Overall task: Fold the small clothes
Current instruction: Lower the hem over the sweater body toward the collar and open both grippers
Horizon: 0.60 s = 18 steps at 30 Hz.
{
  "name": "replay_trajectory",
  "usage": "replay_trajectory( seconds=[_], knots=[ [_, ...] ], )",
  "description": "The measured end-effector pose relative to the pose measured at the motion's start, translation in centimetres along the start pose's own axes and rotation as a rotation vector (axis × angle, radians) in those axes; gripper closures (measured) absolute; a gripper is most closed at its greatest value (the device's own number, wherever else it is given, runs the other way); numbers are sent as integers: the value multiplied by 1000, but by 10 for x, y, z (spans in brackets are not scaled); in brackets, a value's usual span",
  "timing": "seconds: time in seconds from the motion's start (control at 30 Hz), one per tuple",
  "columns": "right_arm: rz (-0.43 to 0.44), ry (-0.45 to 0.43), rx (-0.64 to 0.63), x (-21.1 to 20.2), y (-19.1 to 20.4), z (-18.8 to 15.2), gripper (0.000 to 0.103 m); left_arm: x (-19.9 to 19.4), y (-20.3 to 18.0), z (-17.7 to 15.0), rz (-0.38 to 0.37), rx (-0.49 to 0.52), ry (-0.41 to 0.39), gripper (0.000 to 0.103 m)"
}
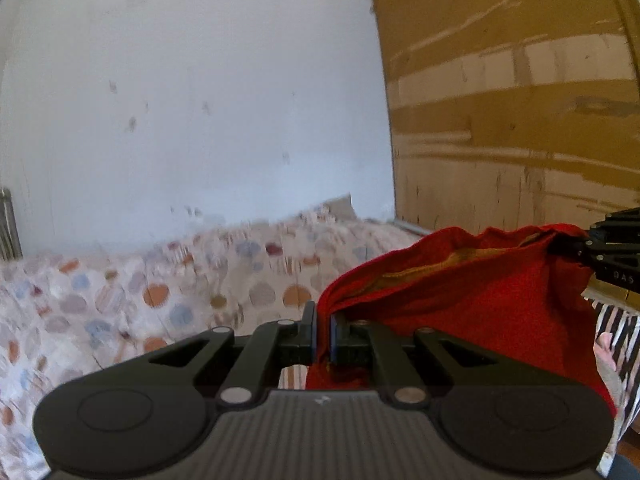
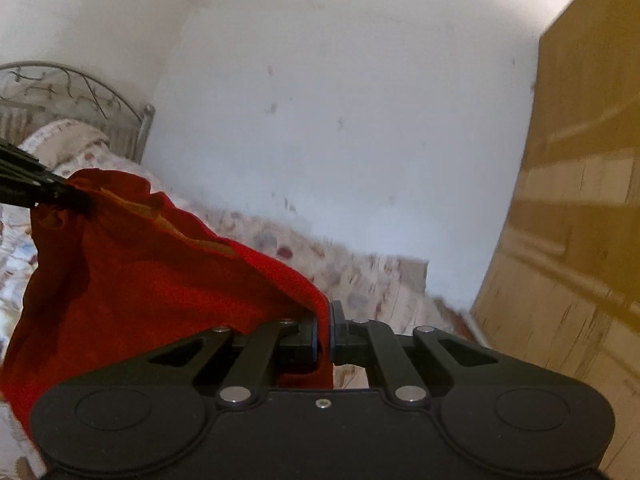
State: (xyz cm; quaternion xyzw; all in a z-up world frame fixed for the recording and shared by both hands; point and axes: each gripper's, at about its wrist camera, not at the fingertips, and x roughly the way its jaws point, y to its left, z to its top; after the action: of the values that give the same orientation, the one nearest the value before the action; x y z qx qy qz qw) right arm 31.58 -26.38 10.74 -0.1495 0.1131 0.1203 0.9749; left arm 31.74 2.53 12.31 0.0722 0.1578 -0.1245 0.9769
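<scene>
Left wrist: red garment (image 1: pixel 480 292) stretched sideways between both clamped grippers.

blurred bedspread (image 1: pixel 120 300), red garment (image 2: pixel 120 280) bottom cut off

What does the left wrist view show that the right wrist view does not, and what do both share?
Only the left wrist view shows striped black-and-white fabric at its right edge. Only the right wrist view shows a metal headboard and a pillow. Both show the red garment stretched between the left gripper and right gripper, the spotted bedspread, white wall and cardboard.
</scene>
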Motion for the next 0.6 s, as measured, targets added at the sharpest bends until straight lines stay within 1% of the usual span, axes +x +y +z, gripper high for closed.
replay_trajectory(
  seconds=[0.2, 0.3, 0.37, 0.5, 0.6],
  knots=[
    [15, 97, 14, 62, 0, -26, 98, 64, 13, -26, -7, -24, 100, 98],
    [29, 139, 21, 85, 7, -44, 98, 95, 23, -39, -10, -52, 153, 98],
    [39, 166, 21, 102, 9, -53, 98, 112, 28, -48, -20, -77, 181, 98],
    [64, 221, 60, 133, 6, -69, 98, 142, 41, -65, -51, -154, 237, 98],
    [82, 261, 81, 150, 3, -82, 98, 157, 44, -74, -63, -169, 268, 97]
  ],
)
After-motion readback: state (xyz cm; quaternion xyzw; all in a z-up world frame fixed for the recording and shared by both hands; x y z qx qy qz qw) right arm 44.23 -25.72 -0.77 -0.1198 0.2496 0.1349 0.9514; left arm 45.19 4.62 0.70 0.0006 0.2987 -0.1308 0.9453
